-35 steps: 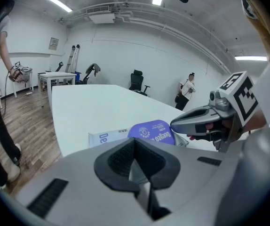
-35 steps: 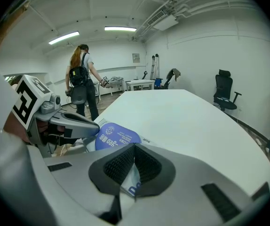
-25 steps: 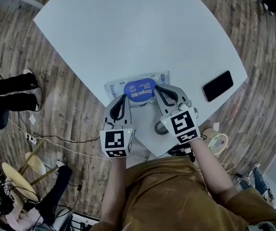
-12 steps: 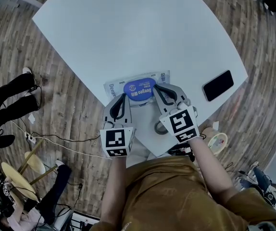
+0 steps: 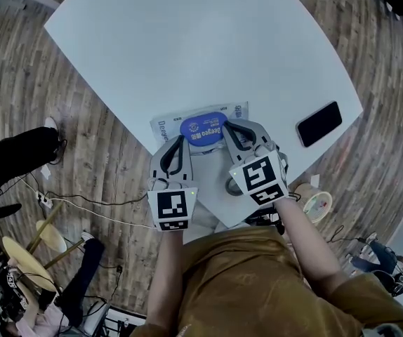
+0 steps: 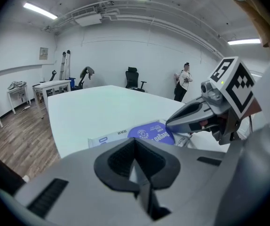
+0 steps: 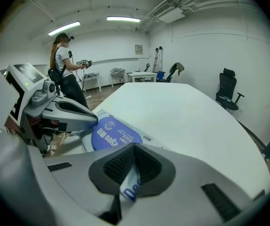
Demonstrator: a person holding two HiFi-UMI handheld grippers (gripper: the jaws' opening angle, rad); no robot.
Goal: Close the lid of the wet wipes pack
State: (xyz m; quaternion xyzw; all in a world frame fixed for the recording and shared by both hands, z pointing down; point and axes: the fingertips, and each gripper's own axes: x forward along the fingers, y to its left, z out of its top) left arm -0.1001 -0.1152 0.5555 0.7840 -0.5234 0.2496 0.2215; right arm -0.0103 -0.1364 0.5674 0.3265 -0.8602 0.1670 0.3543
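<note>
Jaws together, left gripper (image 5: pixel 181 141) and right gripper (image 5: pixel 227 127) flanking lid (image 5: pixel 203 128).

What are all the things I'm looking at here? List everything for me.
White rounded table: one, white, centre.
Soft white wet wipes pack: one, white, table's near edge.
Blue oval lid: one, blue, flat on the pack.
Flat black phone: one, black, table's right corner.
Pale round roll: one, off the table, right.
Black office chair: one clearly seen, black, beyond the table.
Bystanders: two; one standing, dark legs at left.
Left gripper: grey, shut on the pack's near edge.
Right gripper: grey, shut on the pack beside the lid.
</note>
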